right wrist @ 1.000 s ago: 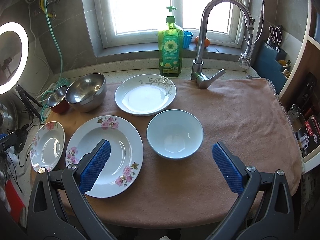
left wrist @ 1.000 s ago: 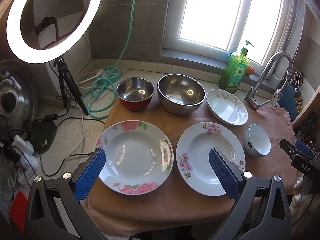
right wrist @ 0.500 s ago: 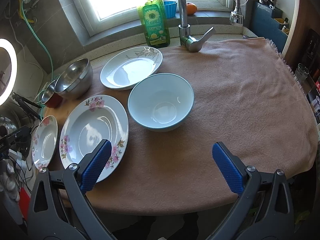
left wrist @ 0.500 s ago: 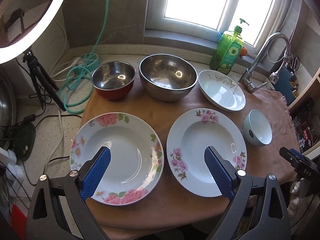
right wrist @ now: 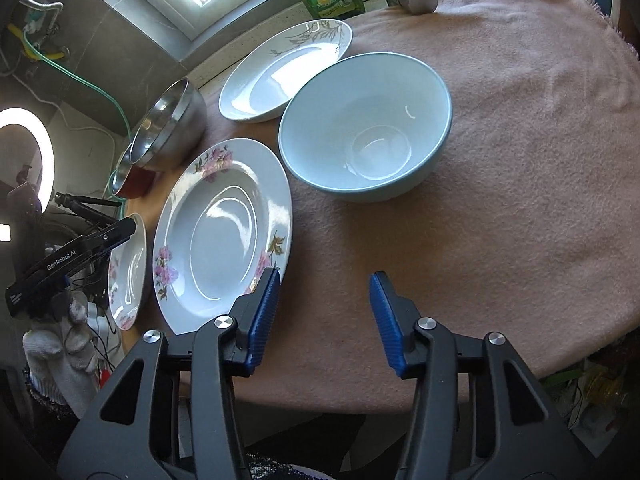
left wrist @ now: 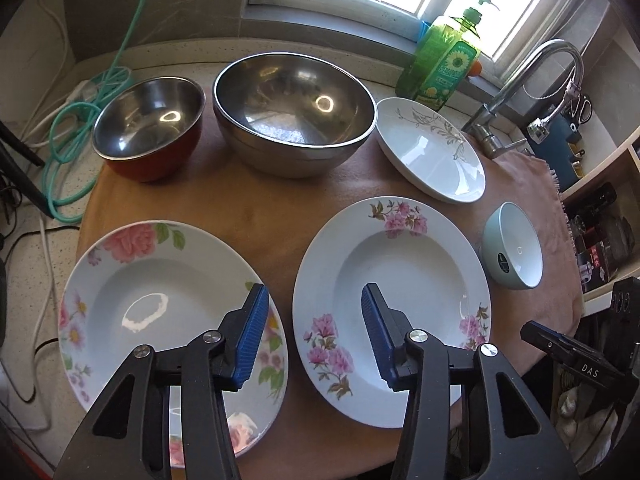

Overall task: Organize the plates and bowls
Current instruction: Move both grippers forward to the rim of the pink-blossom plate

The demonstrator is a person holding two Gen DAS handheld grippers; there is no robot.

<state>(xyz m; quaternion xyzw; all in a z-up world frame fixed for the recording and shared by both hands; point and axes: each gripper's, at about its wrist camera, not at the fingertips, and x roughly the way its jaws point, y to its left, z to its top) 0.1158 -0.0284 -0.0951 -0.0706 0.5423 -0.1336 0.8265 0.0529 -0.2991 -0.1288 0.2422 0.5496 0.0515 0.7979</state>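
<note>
Both grippers have come lower and closer to the cloth than 0.5 s ago, and their blue pads have drawn nearer together, though each pair keeps a clear gap and grips nothing. Left gripper (left wrist: pixel 312 334) hangs over the narrow strip of cloth between 2 floral plates: the rose plate (left wrist: pixel 132 280) on its left and the pink-blossom plate (left wrist: pixel 404 280) on its right, which lie just beside each other without touching. Right gripper (right wrist: pixel 324 316) points forward over bare cloth, its left pad at the near rim of that same pink-blossom plate (right wrist: pixel 224 232), with the pale blue bowl (right wrist: pixel 366 128) ahead. Behind the bowl sits a leaf-pattern plate (right wrist: pixel 280 72), its near edge hidden by the bowl's rim. 2 steel bowls stand at the back left, the large steel bowl (left wrist: pixel 294 104) just beside the small red-sided one (left wrist: pixel 148 128). Pink towel (right wrist: pixel 540 140) lies bare to the right of the bowl out to its fringed edge. Soap bottle (left wrist: pixel 444 60) and faucet (left wrist: pixel 532 80) stand at the back.
</note>
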